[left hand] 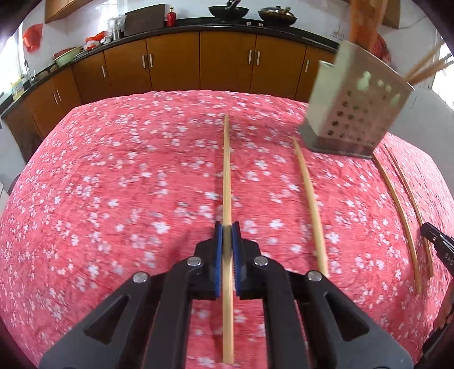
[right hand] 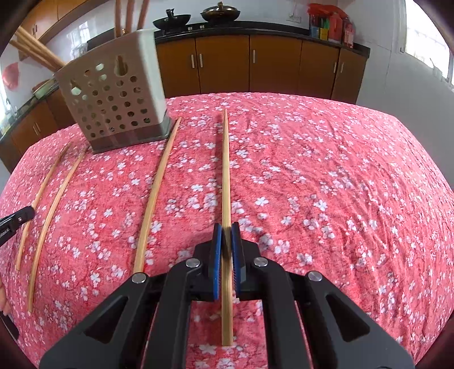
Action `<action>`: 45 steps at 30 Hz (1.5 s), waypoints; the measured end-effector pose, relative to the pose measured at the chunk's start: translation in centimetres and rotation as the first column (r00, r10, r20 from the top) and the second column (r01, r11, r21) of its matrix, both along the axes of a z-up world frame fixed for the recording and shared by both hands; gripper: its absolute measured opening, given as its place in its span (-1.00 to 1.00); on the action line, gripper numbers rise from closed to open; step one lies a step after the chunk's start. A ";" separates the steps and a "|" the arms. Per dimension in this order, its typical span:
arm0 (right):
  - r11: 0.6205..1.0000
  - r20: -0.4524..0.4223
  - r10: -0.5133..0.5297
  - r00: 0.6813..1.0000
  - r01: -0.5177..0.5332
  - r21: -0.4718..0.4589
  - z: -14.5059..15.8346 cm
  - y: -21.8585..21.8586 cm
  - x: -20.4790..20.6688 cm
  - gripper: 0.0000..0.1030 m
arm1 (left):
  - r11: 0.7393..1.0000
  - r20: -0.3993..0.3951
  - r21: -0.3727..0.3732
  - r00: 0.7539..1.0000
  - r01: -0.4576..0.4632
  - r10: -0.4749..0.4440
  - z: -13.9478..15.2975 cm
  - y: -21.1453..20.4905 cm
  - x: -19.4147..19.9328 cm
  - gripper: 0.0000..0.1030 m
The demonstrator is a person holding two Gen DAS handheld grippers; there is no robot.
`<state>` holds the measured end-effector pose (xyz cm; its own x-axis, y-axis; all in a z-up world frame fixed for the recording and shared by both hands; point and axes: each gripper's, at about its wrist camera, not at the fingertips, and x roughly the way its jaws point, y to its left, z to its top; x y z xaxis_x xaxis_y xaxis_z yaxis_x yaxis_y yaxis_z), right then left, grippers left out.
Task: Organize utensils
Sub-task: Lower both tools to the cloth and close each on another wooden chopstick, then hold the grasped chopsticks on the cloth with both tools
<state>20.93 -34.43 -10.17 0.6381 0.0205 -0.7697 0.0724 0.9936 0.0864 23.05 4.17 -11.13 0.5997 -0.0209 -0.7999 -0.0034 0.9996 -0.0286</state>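
I have both tongs clamped lengthwise: left gripper (left hand: 227,227) on one chopstick (left hand: 226,170); right gripper (right hand: 227,227) on another chopstick (right hand: 225,170); each could pivot and miss the holder (right hand: 113,96)

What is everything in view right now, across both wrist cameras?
Gripped chopsticks: two, pale wood, one in each gripper.
Loose chopsticks: two, pale wood, on the cloth between the gripped ones.
Utensil holder: one, beige, perforated, far side of the table, holding brown chopsticks.
Tablecloth: one, pink with white blossoms.
Woks: two, dark, on the back counter.
Left gripper: black, blue pads, shut.
Right gripper: same, shut.
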 end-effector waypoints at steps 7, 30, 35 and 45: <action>1.000 0.003 -0.001 1.000 0.001 0.008 0.0 -0.4 0.3 -0.84 | 1.000 0.018 -0.012 1.000 0.001 -0.001 0.0 0.3 -0.5 -0.80; 1.000 0.003 -0.004 1.000 0.004 0.001 0.1 0.2 0.2 -0.83 | 1.000 0.018 -0.027 1.000 -0.009 0.010 0.1 0.4 -0.5 -0.80; 1.000 0.003 -0.005 1.000 0.005 0.001 0.1 0.2 0.2 -0.83 | 1.000 0.018 -0.028 1.000 -0.010 0.010 0.1 0.4 -0.5 -0.80; 1.000 0.003 -0.005 1.000 0.005 0.001 0.2 0.3 0.2 -0.83 | 1.000 0.018 -0.028 1.000 -0.010 0.011 0.1 0.4 -0.5 -0.80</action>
